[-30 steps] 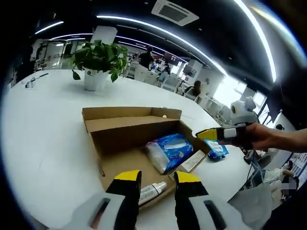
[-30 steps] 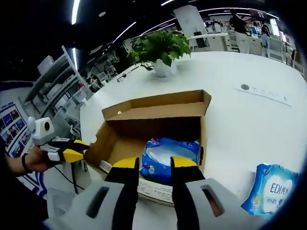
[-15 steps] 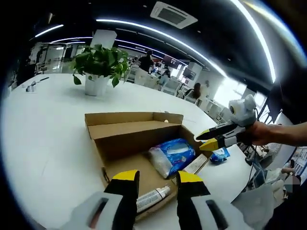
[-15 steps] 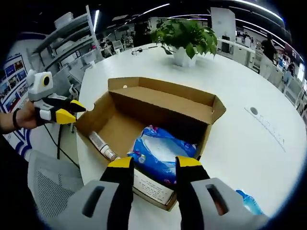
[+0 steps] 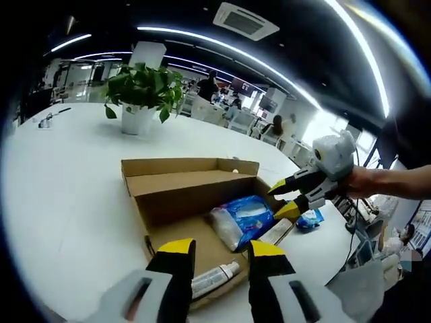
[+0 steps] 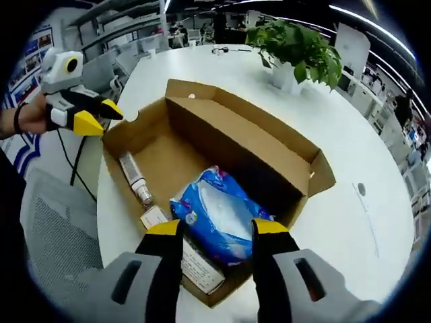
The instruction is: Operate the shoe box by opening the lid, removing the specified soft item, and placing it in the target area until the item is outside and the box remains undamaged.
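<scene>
In the right gripper view we look down along our right gripper (image 6: 217, 227), whose yellow-tipped jaws stand narrowly parted with nothing between them, hovering above the blue soft pack (image 6: 217, 214). The pack lies inside the shoe box (image 6: 266, 145), at the end nearest this gripper, its long axis running slantwise across the box floor, one end toward the label strip on the near wall, the other toward the far corner. Beside it, apart from it, a white tube (image 6: 135, 179) lies along the bare cardboard floor, pointing toward our left gripper (image 6: 101, 116). That gripper sits at the box's left corner; its jaws are a little apart, and we cannot tell whether they touch the cardboard.

In the left gripper view our left gripper (image 5: 214, 247) shows its jaws narrowly open and empty, just over the near wall of the shoe box (image 5: 178, 173). From here the blue soft pack (image 5: 242, 217) sits toward the right side, the white tube (image 5: 214, 276) close to our jaws. The right gripper (image 5: 286, 198) comes in from the right, held in a hand (image 5: 367, 183), jaws clearly spread above the box's right edge. This view also gives us a second blue packet (image 5: 310, 218) on the white table (image 5: 60, 182) beyond the box, and the potted plant (image 5: 142, 91) behind. The lid stands open on the far side.
</scene>
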Demonstrator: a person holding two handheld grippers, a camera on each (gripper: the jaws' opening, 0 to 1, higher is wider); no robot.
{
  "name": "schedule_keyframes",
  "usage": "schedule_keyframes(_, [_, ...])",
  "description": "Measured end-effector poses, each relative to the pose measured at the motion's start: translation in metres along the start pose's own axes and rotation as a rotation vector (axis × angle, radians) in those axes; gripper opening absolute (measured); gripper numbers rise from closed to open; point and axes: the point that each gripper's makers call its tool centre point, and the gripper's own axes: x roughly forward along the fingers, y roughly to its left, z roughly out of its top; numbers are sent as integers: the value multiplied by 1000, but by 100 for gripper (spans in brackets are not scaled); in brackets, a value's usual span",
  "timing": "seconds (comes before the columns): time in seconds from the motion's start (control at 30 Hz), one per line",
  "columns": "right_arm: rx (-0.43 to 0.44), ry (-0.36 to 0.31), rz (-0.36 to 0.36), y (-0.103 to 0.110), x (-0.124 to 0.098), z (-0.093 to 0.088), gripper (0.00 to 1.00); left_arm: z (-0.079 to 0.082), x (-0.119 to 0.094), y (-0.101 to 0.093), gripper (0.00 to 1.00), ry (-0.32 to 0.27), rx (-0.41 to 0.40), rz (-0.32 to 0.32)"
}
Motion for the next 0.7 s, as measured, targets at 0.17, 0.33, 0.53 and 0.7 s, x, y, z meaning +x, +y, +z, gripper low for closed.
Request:
schedule_keyframes(0.17, [-71, 34, 27, -9, 13, 2, 46, 0, -2, 4, 31, -2, -10, 7])
schedule_keyframes(0.33, [-100, 68, 58, -15, 24, 1, 51, 0, -5, 4, 31, -3, -24, 15])
schedule_keyframes(0.53, [-173, 137, 97, -12, 38, -14, 54, -1, -7, 4, 31, 1, -26, 17])
schedule_keyframes(0.7, [-204, 163, 112, -10, 47, -17, 53, -2, -7, 4, 31, 8, -23, 15])
